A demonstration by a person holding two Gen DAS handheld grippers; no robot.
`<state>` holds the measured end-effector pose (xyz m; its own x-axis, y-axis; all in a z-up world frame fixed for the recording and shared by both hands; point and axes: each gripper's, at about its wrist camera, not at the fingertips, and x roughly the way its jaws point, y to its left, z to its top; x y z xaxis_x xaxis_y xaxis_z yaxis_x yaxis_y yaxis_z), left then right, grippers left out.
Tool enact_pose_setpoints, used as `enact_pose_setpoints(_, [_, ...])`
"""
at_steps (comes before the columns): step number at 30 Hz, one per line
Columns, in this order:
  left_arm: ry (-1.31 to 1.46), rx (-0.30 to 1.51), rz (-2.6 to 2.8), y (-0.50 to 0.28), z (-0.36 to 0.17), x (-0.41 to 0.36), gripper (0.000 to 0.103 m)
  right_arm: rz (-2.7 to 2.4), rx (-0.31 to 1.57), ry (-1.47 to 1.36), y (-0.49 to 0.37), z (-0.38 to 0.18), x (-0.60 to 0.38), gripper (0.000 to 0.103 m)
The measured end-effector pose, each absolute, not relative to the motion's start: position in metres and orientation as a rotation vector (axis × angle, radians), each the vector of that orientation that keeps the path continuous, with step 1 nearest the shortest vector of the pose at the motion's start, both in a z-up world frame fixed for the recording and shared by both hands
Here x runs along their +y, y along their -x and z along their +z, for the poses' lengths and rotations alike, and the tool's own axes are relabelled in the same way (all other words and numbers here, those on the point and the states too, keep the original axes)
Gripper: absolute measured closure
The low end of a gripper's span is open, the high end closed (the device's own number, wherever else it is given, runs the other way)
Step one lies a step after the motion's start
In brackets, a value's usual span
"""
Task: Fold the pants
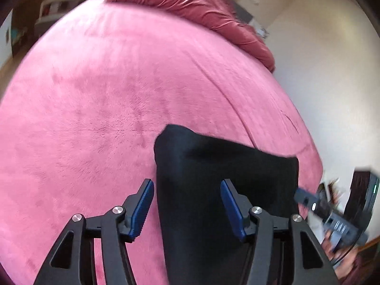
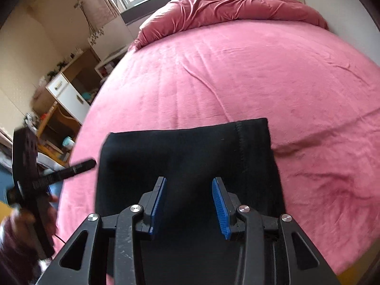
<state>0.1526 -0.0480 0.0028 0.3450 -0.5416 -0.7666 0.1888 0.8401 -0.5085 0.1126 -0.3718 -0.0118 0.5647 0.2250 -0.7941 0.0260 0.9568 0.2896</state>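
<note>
A wide bed [image 2: 237,76] is covered with a soft, fuzzy pink blanket [image 1: 106,95], a crumpled darker red duvet [image 2: 225,7] is heaped at its far end, and the black pants [image 2: 190,152], a smooth matte knit with 1 stitched seam showing, are laid near the bed's near edge as a compact rectangle that appears already folded. Both the left gripper [image 1: 187,207] and the right gripper [image 2: 188,204] are held spread above the pants with nothing between the ribbed blue pads [image 2: 222,210]. If 1 more fold is wanted, the near edge would best be pinched at 2 corners together and carried level so the layers are kept aligned.
</note>
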Motion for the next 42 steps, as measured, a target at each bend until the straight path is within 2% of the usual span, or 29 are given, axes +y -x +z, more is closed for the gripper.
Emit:
enact_pose_setpoints(6, [0.473,1.275,-0.528,-0.188,-0.035,-0.057,0.041,0.082,1.012,-0.262,-0.117,-0.031,-0.383,0.063])
enact_pose_setpoints(8, [0.498,1.264,-0.53,-0.189,-0.04,-0.057,0.047,0.067,1.031,-0.239,-0.115,-0.043,-0.383,0.063])
enact_pose_setpoints(9, [0.499,1.249,-0.512,-0.188,-0.04,-0.056,0.053,0.062,1.032,-0.229,-0.114,-0.049,-0.382,0.063])
enact_pose_setpoints(10, [0.497,1.242,-0.492,-0.187,-0.041,-0.056,0.057,0.057,1.029,-0.22,-0.113,-0.053,-0.381,0.065])
enact_pose_setpoints(12, [0.486,1.229,-0.443,-0.181,-0.045,-0.057,0.058,0.023,1.02,-0.167,-0.113,-0.061,-0.378,0.083])
enact_pose_setpoints(14, [0.453,1.207,-0.41,-0.177,-0.048,-0.063,0.058,-0.013,0.992,-0.151,-0.115,-0.073,-0.38,0.086])
enact_pose_setpoints(17, [0.279,1.137,-0.361,-0.165,-0.036,-0.084,0.052,-0.01,0.954,-0.204,-0.113,-0.079,-0.389,0.088])
enact_pose_setpoints(19, [0.199,1.096,-0.316,-0.16,-0.025,-0.09,0.044,-0.005,0.944,-0.192,-0.111,-0.078,-0.388,0.088])
enact_pose_setpoints(25, [0.09,0.972,-0.277,-0.122,0.009,-0.087,0.034,0.014,0.928,-0.2,-0.107,-0.076,-0.389,0.087])
enact_pose_setpoints(27, [0.067,0.954,-0.282,-0.11,0.013,-0.082,0.028,0.027,0.925,-0.206,-0.106,-0.075,-0.389,0.084])
enact_pose_setpoints(29, [0.041,0.951,-0.291,-0.099,0.013,-0.081,0.027,0.041,0.93,-0.208,-0.103,-0.071,-0.39,0.081])
enact_pose_setpoints(31, [0.041,0.961,-0.307,-0.087,0.012,-0.074,0.027,0.062,0.939,-0.212,-0.104,-0.066,-0.389,0.073])
enact_pose_setpoints(37, [0.049,0.973,-0.337,-0.067,0.004,-0.067,0.023,0.09,0.953,-0.178,-0.1,-0.049,-0.38,0.039])
enact_pose_setpoints(42, [0.06,0.97,-0.361,-0.06,0.004,-0.067,0.022,0.066,0.958,-0.195,-0.09,-0.043,-0.393,0.035])
